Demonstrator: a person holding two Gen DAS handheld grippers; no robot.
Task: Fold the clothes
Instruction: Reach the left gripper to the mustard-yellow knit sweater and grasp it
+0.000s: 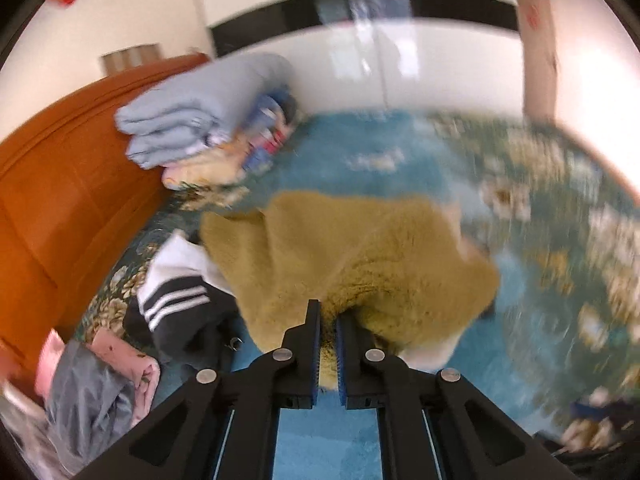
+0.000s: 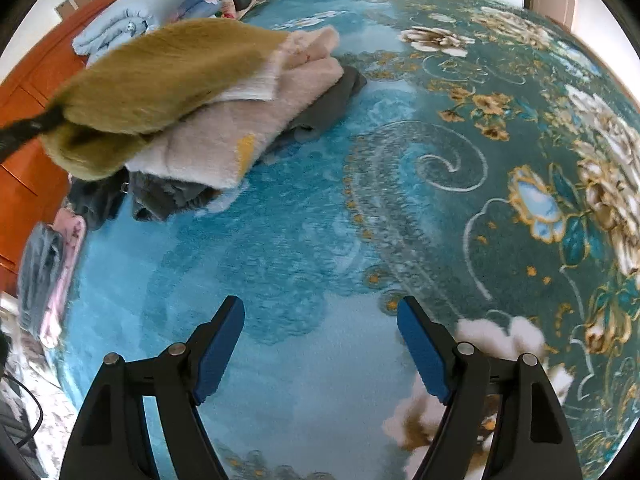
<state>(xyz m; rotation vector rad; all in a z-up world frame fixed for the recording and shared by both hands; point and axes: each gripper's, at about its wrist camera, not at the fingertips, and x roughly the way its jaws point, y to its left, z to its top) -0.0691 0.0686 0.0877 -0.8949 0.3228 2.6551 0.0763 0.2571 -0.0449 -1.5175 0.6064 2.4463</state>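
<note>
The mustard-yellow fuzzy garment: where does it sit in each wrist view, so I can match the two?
Left wrist: the mustard-yellow fuzzy garment fills the centre, its near edge pinched in the left gripper.
Right wrist: upper left, lifted over a pink garment; the right gripper is open, empty.
Shared landmark: folded light-blue bedding by the orange headboard.

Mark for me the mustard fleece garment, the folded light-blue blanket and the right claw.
mustard fleece garment (image 1: 360,248): left wrist view, middle of its fuzzy outer face.
folded light-blue blanket (image 1: 192,108): left wrist view, top fold of the stack.
right claw (image 2: 320,344): right wrist view, midway between its open blue-padded fingertips.
</note>
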